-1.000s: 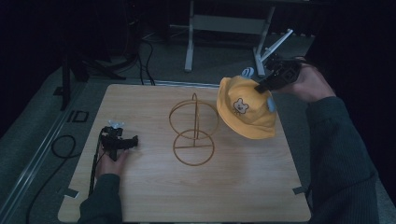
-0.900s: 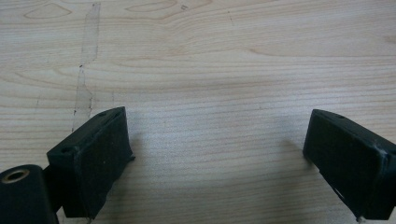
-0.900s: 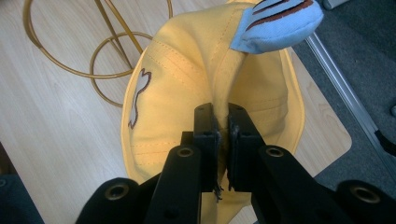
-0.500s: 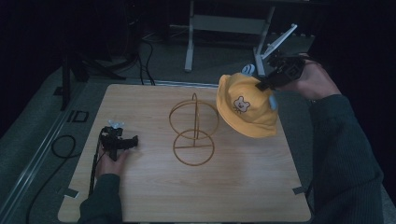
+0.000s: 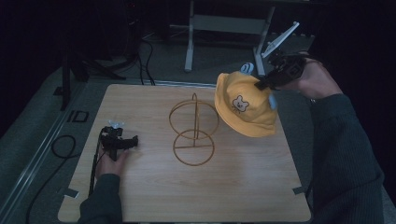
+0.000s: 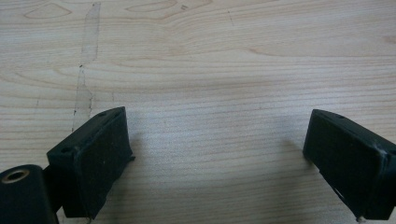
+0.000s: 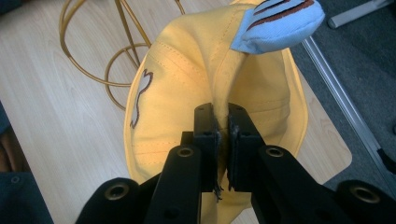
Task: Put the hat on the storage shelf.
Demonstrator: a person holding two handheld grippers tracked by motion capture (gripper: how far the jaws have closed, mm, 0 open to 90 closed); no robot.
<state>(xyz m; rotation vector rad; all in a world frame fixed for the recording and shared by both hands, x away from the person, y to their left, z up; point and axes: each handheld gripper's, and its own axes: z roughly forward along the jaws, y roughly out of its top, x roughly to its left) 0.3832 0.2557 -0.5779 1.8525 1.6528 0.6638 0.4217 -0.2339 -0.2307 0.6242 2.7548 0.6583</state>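
A yellow hat point(image 5: 243, 108) with a bear face and light-blue ears hangs in the air over the table's right side. My right gripper point(image 5: 261, 85) is shut on a pinched fold of its crown point(image 7: 223, 122), with a blue ear point(image 7: 278, 25) above the jaws. A golden wire stand point(image 5: 193, 130) of rings on a round base stands mid-table, just left of the hat, also seen behind it point(image 7: 109, 51). My left gripper point(image 5: 135, 140) rests on the table's left side, jaws open over bare wood point(image 6: 215, 140), nothing between them.
The wooden table point(image 5: 140, 196) has rounded corners and tape marks at its edges. Beyond its far edge stand metal stand legs point(image 5: 224, 28) and cables point(image 5: 140, 51) on a dark floor. A cable point(image 5: 60, 149) loops off the table's left side.
The right hand has carried the hat slightly, keeping it just right of the wire stand. The left gripper has stayed in place.
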